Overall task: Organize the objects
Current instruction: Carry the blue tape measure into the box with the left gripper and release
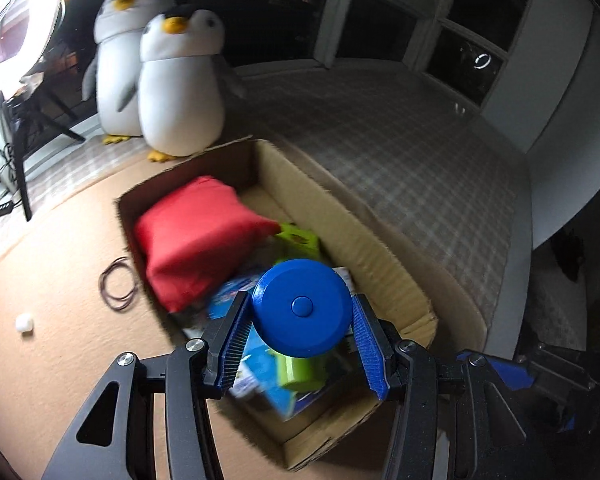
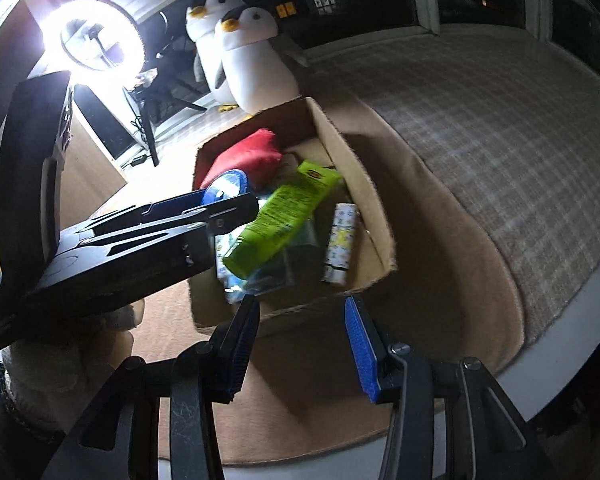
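My left gripper (image 1: 300, 300) is shut on a round blue disc (image 1: 296, 280) with a centre button, and holds it above the open cardboard box (image 1: 340, 216). Inside the box lie a red pouch (image 1: 196, 240), a green carton (image 1: 300, 236) and blue packets. In the right wrist view the left gripper (image 2: 228, 200) reaches in from the left with the blue disc (image 2: 224, 188) over the box (image 2: 356, 184). Also there are the red pouch (image 2: 252, 152), the green carton (image 2: 288, 216) and a patterned tube (image 2: 340, 240). My right gripper (image 2: 302, 312) is open and empty at the box's near wall.
Two plush penguins (image 1: 180, 80) stand behind the box. Loose hair ties (image 1: 118, 284) and a small white lump (image 1: 24, 323) lie on the tan mat to its left. A checked blanket (image 1: 400, 140) spreads to the right. A bright ring light (image 2: 92, 40) stands at the far left.
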`<state>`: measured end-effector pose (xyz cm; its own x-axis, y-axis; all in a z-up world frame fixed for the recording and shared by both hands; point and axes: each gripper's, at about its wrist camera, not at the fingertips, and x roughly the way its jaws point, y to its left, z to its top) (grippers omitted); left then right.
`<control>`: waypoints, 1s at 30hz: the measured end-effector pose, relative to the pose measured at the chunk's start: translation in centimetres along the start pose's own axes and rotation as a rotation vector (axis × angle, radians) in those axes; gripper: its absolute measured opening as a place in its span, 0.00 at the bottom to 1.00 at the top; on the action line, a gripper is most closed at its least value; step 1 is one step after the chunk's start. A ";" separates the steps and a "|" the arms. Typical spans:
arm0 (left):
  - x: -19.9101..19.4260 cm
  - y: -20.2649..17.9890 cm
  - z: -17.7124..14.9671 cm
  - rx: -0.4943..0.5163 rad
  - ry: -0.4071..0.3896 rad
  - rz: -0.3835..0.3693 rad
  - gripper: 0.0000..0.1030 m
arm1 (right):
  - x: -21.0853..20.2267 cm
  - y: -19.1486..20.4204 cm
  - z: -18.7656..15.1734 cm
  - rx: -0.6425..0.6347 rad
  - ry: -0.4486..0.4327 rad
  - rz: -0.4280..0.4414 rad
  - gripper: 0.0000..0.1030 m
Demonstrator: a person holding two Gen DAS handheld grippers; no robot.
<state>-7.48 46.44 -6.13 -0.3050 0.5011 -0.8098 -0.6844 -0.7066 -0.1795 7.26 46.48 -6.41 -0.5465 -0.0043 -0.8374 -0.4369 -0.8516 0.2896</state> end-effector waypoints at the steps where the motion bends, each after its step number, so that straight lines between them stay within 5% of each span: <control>1: 0.2 -0.3 0.1 0.004 0.003 -0.003 0.52 | 0.0 -0.2 -0.1 0.004 0.002 -0.001 0.40; 19: -0.7 -0.8 0.2 0.027 -0.006 -0.017 0.52 | 0.5 0.2 -0.1 0.002 0.016 0.003 0.40; 30: -4.9 5.4 -1.2 -0.057 -0.048 0.036 0.52 | 1.6 4.3 0.9 -0.043 0.024 0.059 0.40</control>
<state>-8.95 39.56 -3.78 -0.3614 0.4973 -0.7888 -0.6340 -0.7513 -0.1832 3.94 43.29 -6.10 -0.5529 -0.0673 -0.8305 -0.3733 -0.8711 0.3191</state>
